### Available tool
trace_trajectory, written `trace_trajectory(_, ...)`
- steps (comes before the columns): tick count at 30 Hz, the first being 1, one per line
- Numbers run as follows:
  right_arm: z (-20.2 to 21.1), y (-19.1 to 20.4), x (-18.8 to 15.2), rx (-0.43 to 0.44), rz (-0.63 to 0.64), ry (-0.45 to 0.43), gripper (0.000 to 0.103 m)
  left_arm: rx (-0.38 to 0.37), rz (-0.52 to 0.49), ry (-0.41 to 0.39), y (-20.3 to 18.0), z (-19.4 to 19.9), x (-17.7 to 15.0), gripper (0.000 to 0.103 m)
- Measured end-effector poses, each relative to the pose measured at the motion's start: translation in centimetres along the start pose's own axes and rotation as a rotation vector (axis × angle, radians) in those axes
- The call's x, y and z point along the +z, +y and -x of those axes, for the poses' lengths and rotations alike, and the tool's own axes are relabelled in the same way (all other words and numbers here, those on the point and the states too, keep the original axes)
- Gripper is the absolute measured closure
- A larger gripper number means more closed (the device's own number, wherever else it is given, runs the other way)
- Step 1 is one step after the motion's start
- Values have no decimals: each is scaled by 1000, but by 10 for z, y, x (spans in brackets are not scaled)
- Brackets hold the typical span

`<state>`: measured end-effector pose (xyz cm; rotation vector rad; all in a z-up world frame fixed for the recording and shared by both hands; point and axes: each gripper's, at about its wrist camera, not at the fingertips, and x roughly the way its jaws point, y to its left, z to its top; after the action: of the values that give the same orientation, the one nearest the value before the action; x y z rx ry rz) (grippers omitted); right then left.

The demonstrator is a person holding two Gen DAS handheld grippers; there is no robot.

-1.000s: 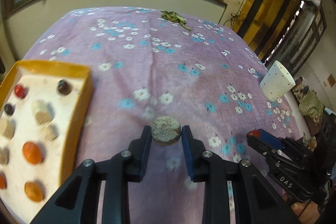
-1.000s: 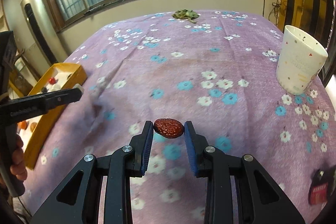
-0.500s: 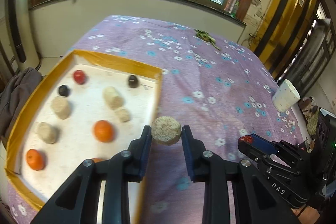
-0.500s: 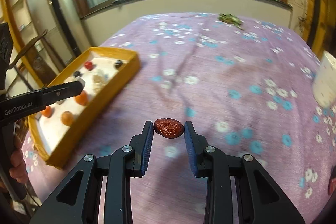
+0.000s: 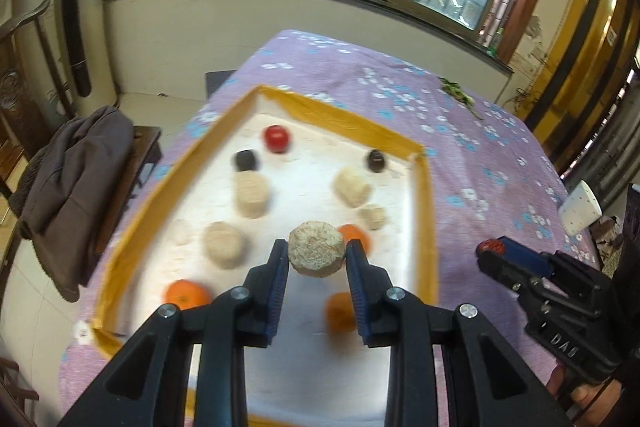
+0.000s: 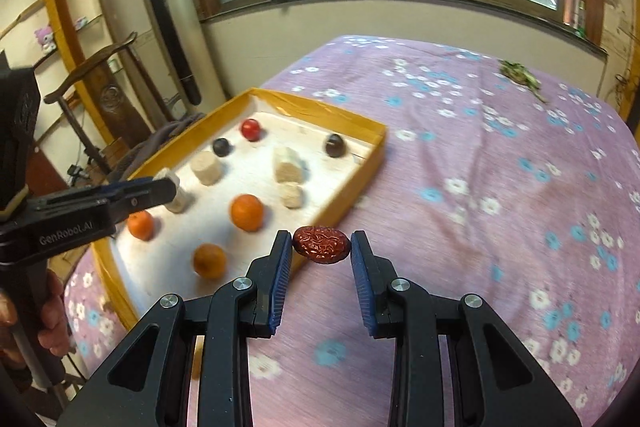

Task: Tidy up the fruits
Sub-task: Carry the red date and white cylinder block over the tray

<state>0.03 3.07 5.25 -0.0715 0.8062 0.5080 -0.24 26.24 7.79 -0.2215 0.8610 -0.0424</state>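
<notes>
Right now, a big purple cloth with small flowers covers the whole table. On it lies a yellow tray with a white floor. In the tray sit three orange fruits, some pale round chunks, two dark balls and one red ball. The left gripper hangs over the tray and pinches a pale, rough, round cake tight between its blue pads. The cake looks like a flat, grainy cookie. The right gripper hangs over the cloth, just beside the tray's near edge. It squeezes a small red date, dark, shiny and wrinkly, by its two ends.
</notes>
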Motion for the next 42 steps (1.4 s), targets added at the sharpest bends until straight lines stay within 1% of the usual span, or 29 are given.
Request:
trace_trajectory(6,-18,23,5,28,35,22,74,37,31,22,39,1,-8,71)
trace_trajectory(10,-28,36,4,56,54,45,74,41,35,37,50,1,-17,71)
trace_trajectory(17,-34,57,-9,120,103,96,74,10,5,63,49,2,-30,71)
trace_trajectory(21,-35,69,-21,146,135,141,74,3,-11,79,46,-1,-36,71)
trace_trajectory(26,-44,76,-30,155,135,186,74,-6,-18,95,44,-5,-41,71)
trace_trajectory(30,-48,79,-36,140,149,203,74,-4,-25,111,43,-11,-44,71)
trace_trajectory(38,-51,81,-34,120,176,212,74,-2,-54,119,39,-15,-46,71)
trace_trajectory(42,-53,84,-33,103,202,213,74,26,-104,120,33,-18,-49,71)
